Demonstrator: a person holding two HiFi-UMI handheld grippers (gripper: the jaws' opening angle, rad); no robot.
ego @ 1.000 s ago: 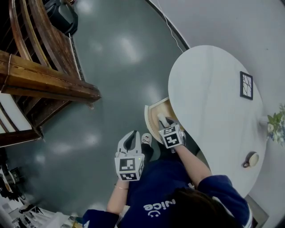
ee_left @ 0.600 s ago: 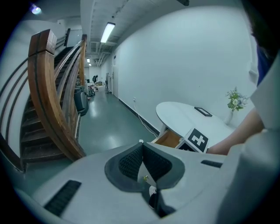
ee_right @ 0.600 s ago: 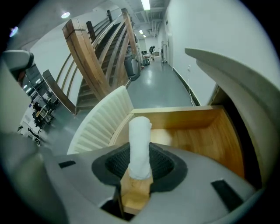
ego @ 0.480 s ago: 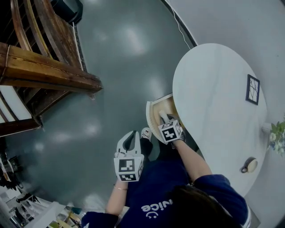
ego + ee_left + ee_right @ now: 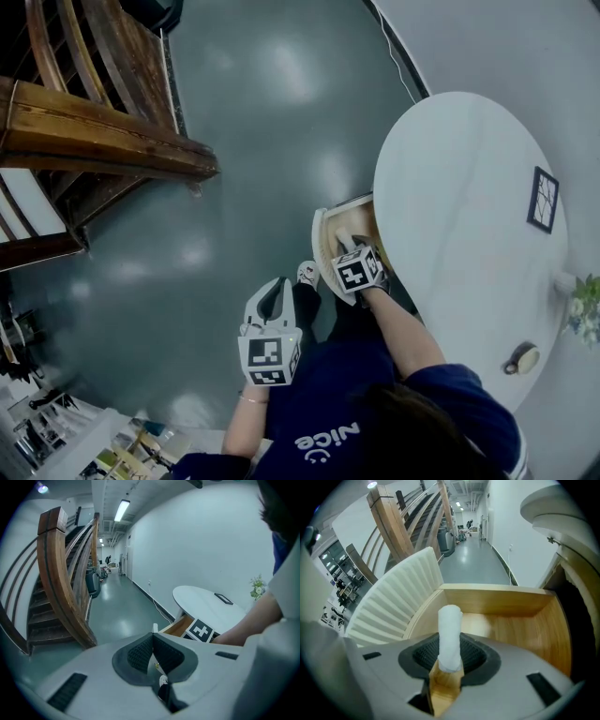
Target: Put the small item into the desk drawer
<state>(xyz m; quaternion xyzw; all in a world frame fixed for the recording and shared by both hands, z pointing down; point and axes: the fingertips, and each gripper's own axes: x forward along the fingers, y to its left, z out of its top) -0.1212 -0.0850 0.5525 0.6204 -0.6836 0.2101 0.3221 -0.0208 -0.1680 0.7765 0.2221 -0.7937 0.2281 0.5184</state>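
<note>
The small item is a rolled white tube (image 5: 450, 637), upright between the jaws of my right gripper (image 5: 450, 654), which is shut on it. That gripper (image 5: 347, 246) hangs over the open wooden drawer (image 5: 511, 620) of the white oval desk (image 5: 469, 225); the drawer's pale wood floor (image 5: 330, 242) lies directly below the tube. My left gripper (image 5: 273, 298) is held out over the grey floor, left of the drawer, with its jaws shut and nothing between them (image 5: 152, 645).
The drawer has a ribbed white front (image 5: 393, 602). On the desk lie a dark framed picture (image 5: 543, 199), a small cup (image 5: 521, 357) and a plant (image 5: 587, 309). A wooden staircase (image 5: 84, 141) stands at the left, and a long corridor runs ahead.
The right gripper with the tube has crept a little further over the drawer as the head view shifted. The left gripper has stayed put.
</note>
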